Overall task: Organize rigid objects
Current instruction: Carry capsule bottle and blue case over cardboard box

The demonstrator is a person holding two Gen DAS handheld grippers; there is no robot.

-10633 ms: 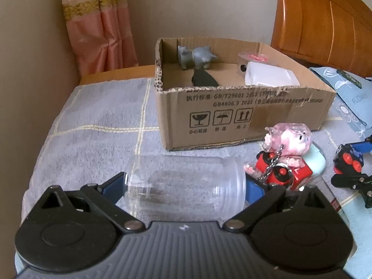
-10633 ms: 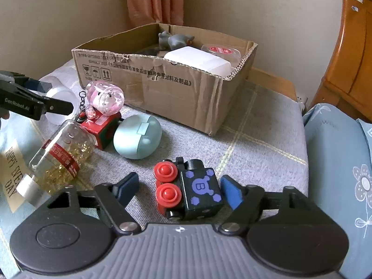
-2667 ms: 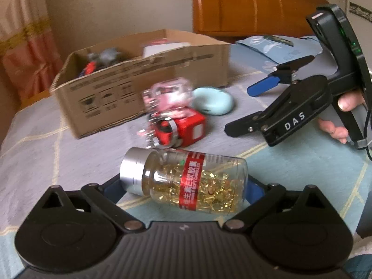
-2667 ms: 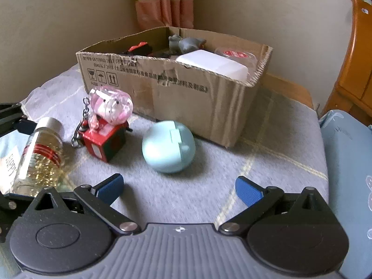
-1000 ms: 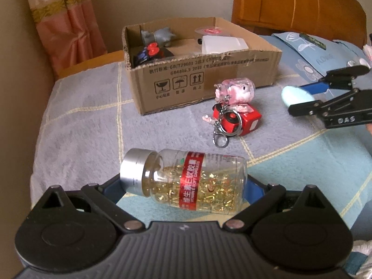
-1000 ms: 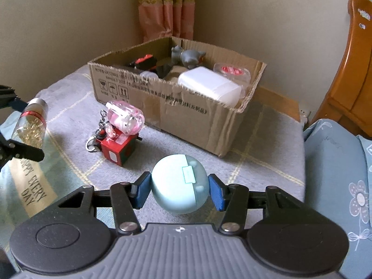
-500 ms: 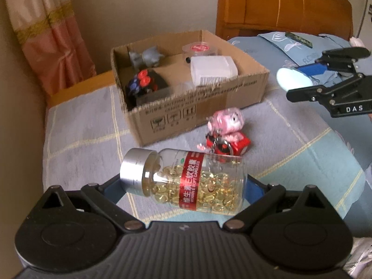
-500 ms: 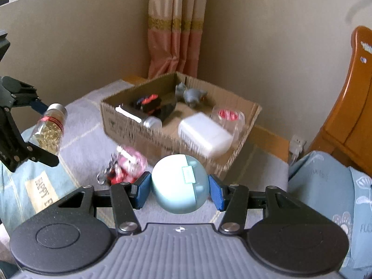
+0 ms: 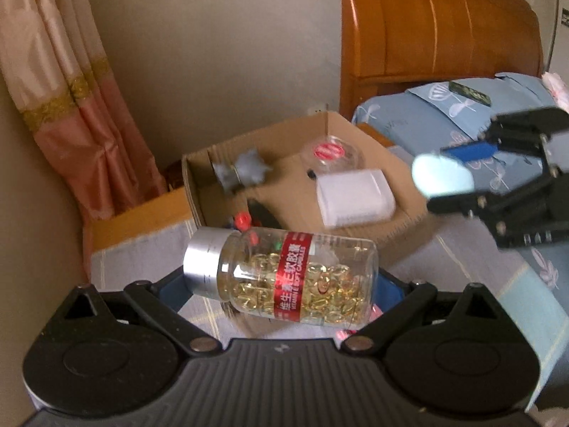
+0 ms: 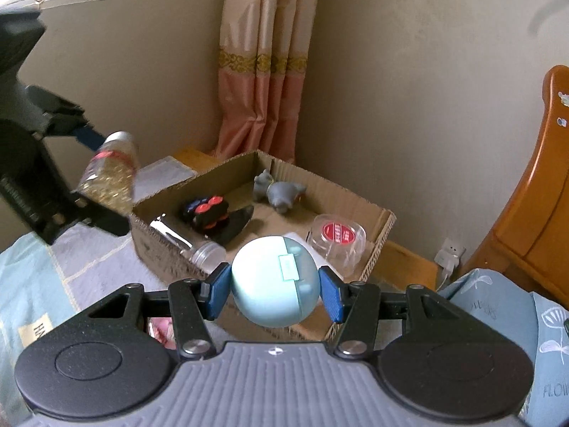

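Both tongs hang in the air by the open cardboard box (image 10: 355, 210): the left tongs (image 9: 281, 281) pinch a capsule bottle (image 9: 284, 274) lying sideways between the pads, and the right tongs (image 10: 274, 283) pinch a pale blue round case (image 10: 274, 281). Inside the box lie a white container (image 9: 355, 197), a clear empty bottle (image 10: 188, 240), a black-and-red toy car (image 10: 206, 215), a grey animal figure (image 10: 277, 190) and a small clear tub with a red label (image 10: 336, 236).

One cardboard box (image 10: 370, 213), two capped bottles (image 9: 284, 277), one round case (image 10: 274, 281)
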